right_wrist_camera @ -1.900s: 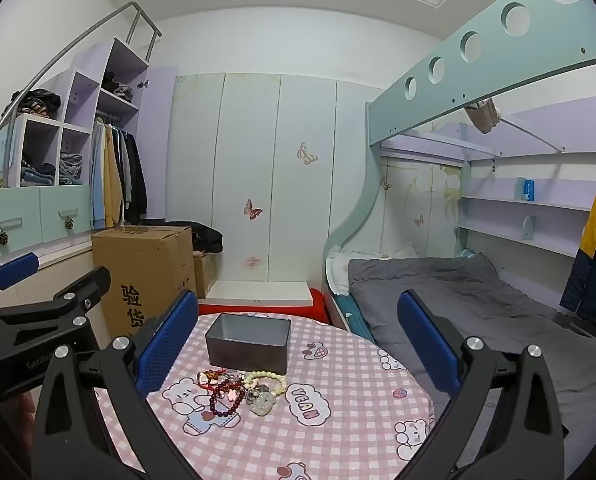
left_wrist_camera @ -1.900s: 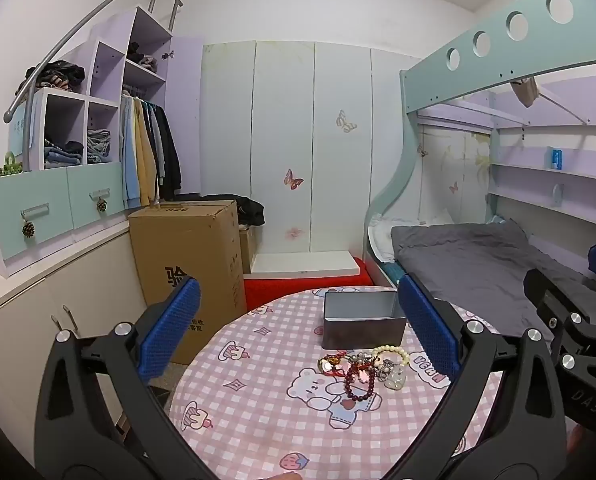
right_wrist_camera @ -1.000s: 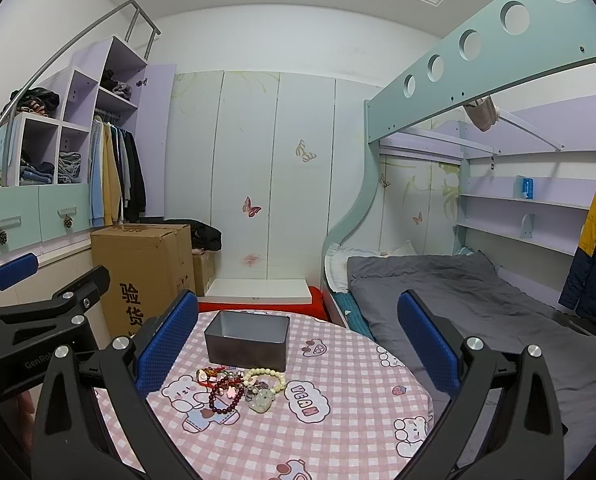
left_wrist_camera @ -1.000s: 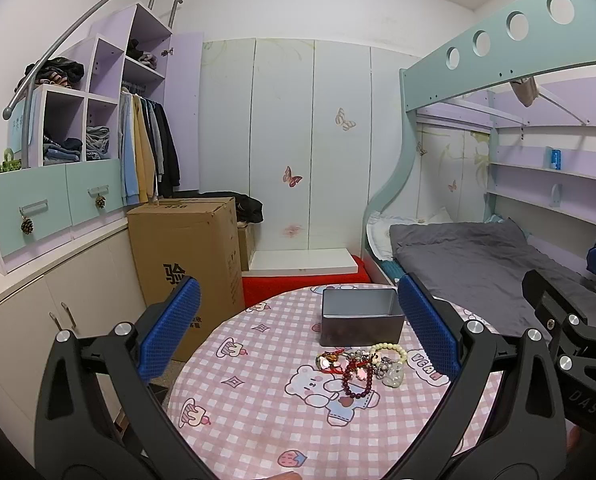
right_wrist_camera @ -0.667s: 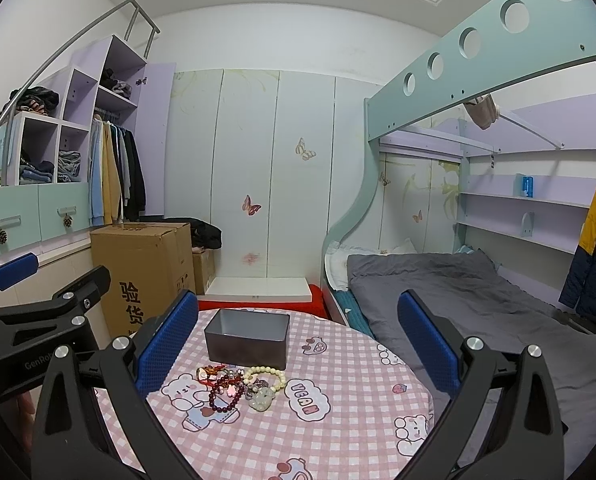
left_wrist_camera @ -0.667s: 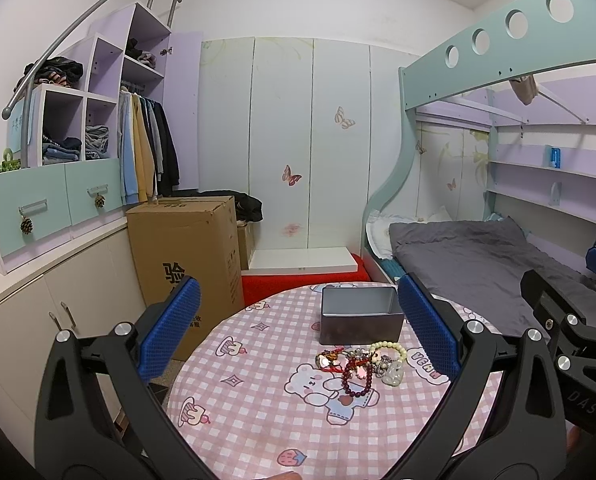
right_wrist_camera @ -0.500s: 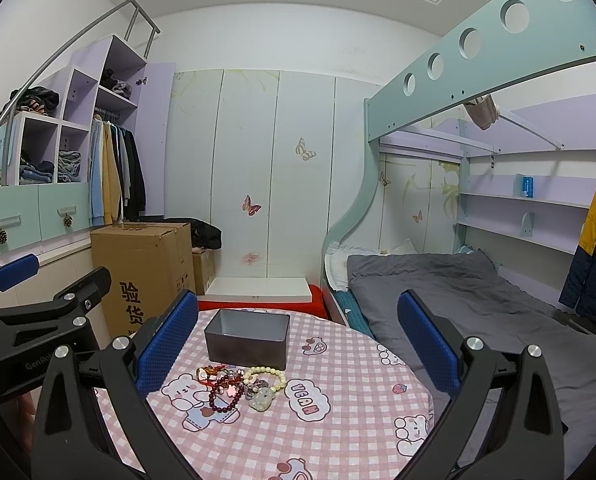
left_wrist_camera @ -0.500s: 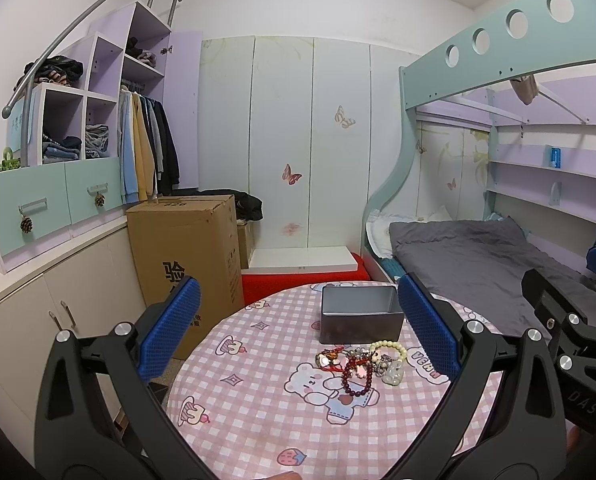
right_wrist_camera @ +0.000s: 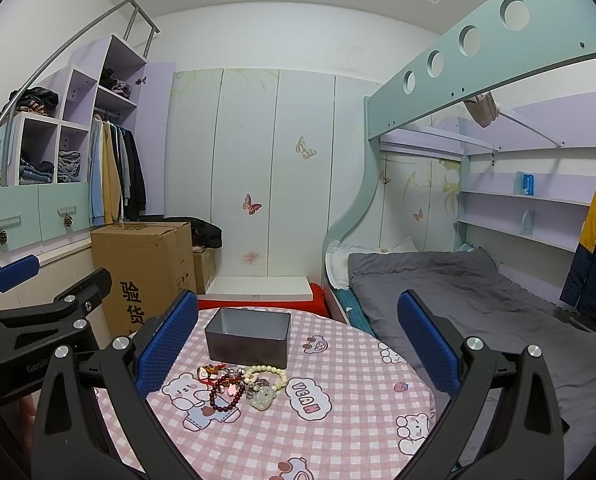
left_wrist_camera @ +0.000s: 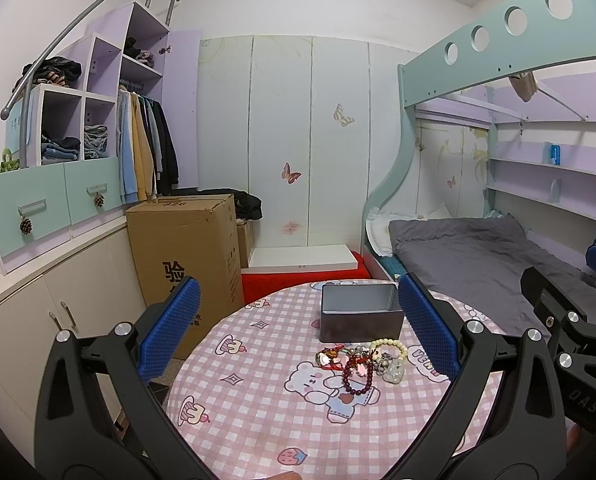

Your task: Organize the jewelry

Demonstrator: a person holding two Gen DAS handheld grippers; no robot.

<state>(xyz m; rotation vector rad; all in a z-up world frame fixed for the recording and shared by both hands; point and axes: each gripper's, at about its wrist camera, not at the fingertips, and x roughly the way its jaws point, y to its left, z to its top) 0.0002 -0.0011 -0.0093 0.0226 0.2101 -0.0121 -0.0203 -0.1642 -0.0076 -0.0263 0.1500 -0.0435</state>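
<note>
A pile of jewelry (left_wrist_camera: 359, 362) lies on the round table with a pink checked cloth (left_wrist_camera: 258, 412): a dark red bead bracelet (left_wrist_camera: 357, 376), a cream bead bracelet (left_wrist_camera: 389, 346), a pale jade pendant (left_wrist_camera: 393, 372). Behind it stands an open grey metal box (left_wrist_camera: 359, 316). The pile (right_wrist_camera: 240, 386) and box (right_wrist_camera: 248, 340) also show in the right wrist view. My left gripper (left_wrist_camera: 298, 332) is open and empty, held above the table's near side. My right gripper (right_wrist_camera: 298, 338) is open and empty, to the right of the left one.
A cardboard box (left_wrist_camera: 186, 256) stands on the floor left of the table. A bunk bed with grey bedding (left_wrist_camera: 469, 256) is to the right. A wardrobe wall (left_wrist_camera: 282, 140) and red platform (left_wrist_camera: 298, 280) are behind. Cabinets (left_wrist_camera: 38, 320) line the left.
Both grippers have drifted only slightly; the table and jewelry sit a touch lower and closer in the views. Nothing was taken hold of.
</note>
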